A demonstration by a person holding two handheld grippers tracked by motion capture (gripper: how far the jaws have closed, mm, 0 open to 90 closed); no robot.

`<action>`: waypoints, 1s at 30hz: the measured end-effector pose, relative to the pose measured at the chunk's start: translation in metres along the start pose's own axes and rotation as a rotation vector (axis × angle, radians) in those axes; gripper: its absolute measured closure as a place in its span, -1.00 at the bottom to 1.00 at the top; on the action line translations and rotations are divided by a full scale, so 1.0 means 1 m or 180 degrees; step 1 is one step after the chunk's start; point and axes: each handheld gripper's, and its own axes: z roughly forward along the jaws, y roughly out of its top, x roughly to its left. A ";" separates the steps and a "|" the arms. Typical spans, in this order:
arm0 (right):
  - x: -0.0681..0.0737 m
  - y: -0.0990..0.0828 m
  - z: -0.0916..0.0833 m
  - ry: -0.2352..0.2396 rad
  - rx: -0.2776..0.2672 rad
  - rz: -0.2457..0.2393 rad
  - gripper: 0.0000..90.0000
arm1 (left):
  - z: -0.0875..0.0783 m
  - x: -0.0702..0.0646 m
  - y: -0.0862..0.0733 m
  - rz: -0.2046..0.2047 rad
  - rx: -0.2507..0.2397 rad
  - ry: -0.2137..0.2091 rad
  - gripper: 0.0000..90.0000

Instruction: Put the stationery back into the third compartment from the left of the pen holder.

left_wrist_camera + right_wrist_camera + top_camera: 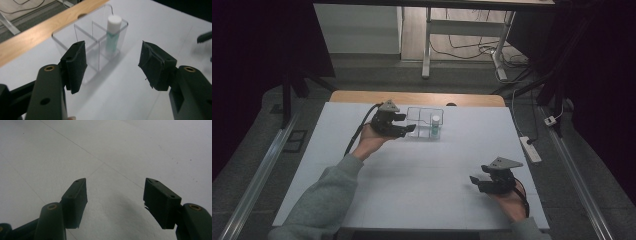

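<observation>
Nearest me, my right hand-held gripper (484,184) idles well short of the clear organizer (424,122), jaws apart and empty. My left hand-held gripper (404,123) reaches just beside it, jaws apart, empty. The white-capped tube (435,126) stands in its right compartment; next I'd align on that tube.

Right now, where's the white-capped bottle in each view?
High view: the white-capped bottle stands upright in the right compartment of the clear organizer, upper centre, just right of the left hand-held gripper.
Left gripper view: upper centre, in the organizer, beyond the open jaws.
Right gripper view: not in it.
Shared landmark: the clear organizer, near the table's wooden far edge.
</observation>
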 end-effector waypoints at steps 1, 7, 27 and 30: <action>0.000 0.000 0.000 -0.0001 0.0001 -0.0001 -0.21 | -0.003 -0.001 -0.005 -0.0004 0.0011 -0.0001 -0.15; 0.000 0.000 0.000 -0.0004 -0.0003 -0.0003 -0.22 | -0.025 -0.008 -0.035 0.0032 0.0087 0.0118 -0.17; 0.000 0.000 0.000 -0.0011 -0.0010 0.0008 -0.22 | -0.078 -0.027 -0.120 -0.0046 0.0283 0.0297 -0.22; 0.000 0.000 0.001 -0.0024 -0.0019 0.0008 -0.22 | -0.082 -0.028 -0.130 -0.0067 0.0298 0.0315 -0.23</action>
